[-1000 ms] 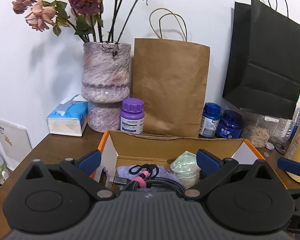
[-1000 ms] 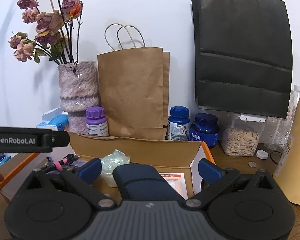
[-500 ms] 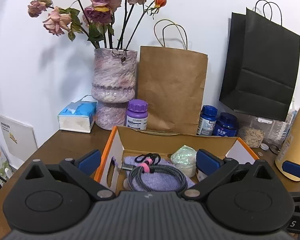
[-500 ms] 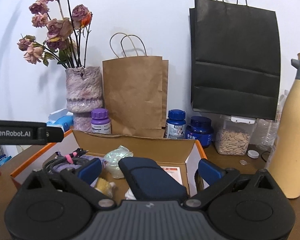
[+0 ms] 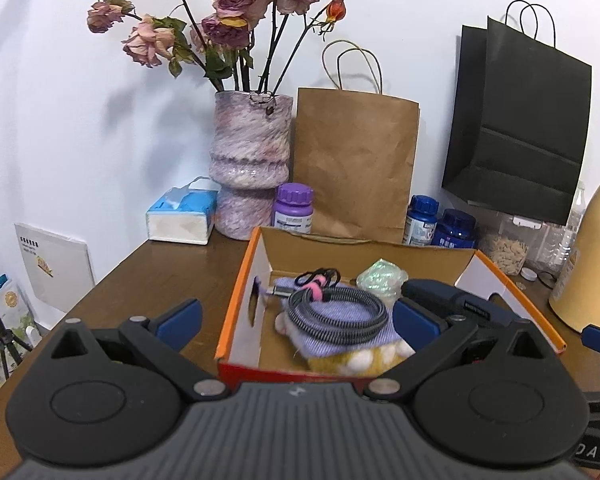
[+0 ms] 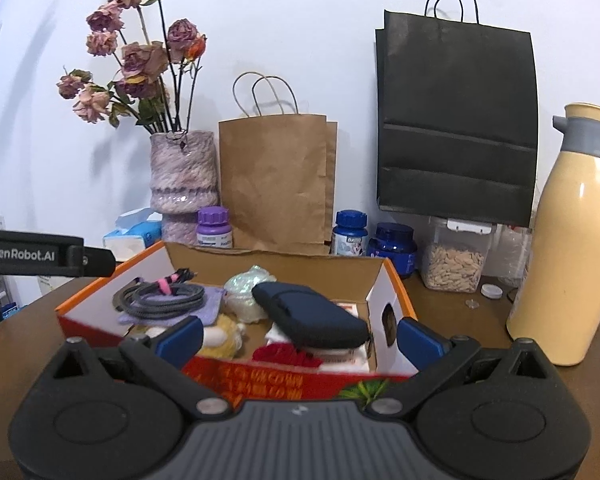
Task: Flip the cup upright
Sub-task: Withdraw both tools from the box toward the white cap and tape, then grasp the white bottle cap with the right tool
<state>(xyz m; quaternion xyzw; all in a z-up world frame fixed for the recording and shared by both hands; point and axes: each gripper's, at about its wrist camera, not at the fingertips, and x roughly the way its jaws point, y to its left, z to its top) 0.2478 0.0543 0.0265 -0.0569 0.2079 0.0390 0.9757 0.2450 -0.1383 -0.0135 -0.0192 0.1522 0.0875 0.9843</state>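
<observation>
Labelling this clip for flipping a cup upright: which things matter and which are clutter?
Job: left gripper, right gripper, both open; no cup visible.
Clutter: orange box, coiled cable, navy pouch, vase, brown bag, black bag, yellow jug.

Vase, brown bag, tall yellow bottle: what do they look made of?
Vase: probably glazed ceramic or stone, with mottled pink-purple speckle and glossy highlights at the waist.
Brown bag: kraft paper, matte, creased, with twisted cord handles.
Yellow bottle: hard and smooth with a satin sheen, likely coated metal or plastic; the grey collar looks like matte plastic. The pictures leave that open.
</observation>
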